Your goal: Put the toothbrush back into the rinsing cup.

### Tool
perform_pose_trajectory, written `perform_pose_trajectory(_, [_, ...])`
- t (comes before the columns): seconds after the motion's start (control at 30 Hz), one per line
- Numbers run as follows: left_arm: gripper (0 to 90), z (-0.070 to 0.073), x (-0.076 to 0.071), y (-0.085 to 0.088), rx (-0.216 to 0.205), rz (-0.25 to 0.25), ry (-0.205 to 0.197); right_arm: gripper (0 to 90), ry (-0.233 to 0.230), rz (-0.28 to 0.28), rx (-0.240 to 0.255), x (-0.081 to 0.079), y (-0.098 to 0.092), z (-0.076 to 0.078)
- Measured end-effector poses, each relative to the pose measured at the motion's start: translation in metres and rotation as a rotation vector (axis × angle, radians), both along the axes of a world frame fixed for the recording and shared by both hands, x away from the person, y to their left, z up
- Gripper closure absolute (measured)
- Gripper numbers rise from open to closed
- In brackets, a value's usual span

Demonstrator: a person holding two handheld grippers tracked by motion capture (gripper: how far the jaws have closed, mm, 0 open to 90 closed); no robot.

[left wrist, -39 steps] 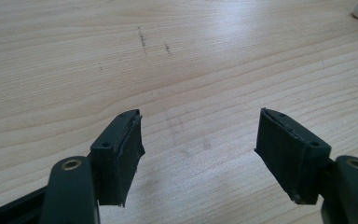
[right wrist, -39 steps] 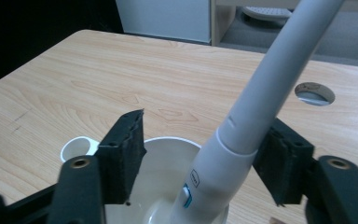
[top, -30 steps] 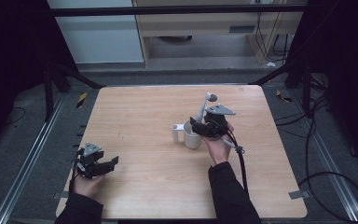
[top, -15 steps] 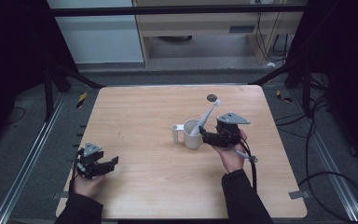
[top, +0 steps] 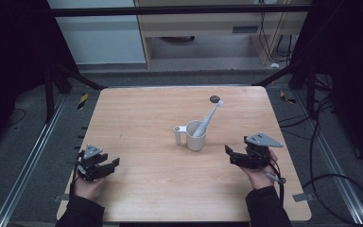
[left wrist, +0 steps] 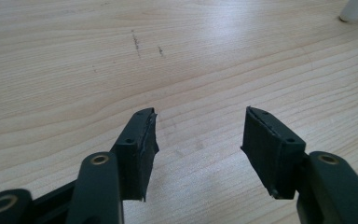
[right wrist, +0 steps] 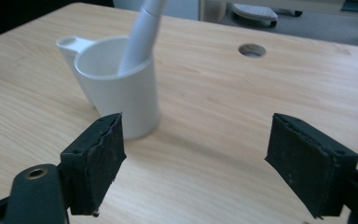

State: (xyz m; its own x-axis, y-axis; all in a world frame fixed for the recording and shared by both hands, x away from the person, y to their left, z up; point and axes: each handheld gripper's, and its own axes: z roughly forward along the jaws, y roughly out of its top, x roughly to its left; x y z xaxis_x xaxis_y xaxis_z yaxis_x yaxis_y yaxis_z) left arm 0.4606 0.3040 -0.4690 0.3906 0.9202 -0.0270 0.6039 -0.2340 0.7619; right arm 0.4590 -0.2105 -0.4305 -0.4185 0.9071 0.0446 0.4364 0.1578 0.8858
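Standing near the middle of the bench (top: 137,123), the white cup (top: 196,137) has a side handle and holds a pale toothbrush (top: 208,120) that leans up toward a dark round hole (top: 214,99) in the wood. The right tongs (top: 231,156) sit to the cup's right, well apart from it, jaws spread and nothing between them, having just opened further. The left tongs (top: 111,165) rest near the front left corner, jaws just narrowed yet parted over bare wood.
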Motion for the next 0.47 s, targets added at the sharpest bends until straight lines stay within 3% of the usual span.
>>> perform_pose_trajectory(0.27, [48.7,0.000,0.000,-0.001,-0.002,-0.010,0.004,22.4,0.022,-0.059,-0.025,-0.017,-0.032,-0.016])
perform_pose_trajectory(0.47, [49.9,0.000,0.000,0.000,-0.001,-0.010,0.010,22.8,0.028,-0.092,-0.055,-0.024,-0.045,-0.023])
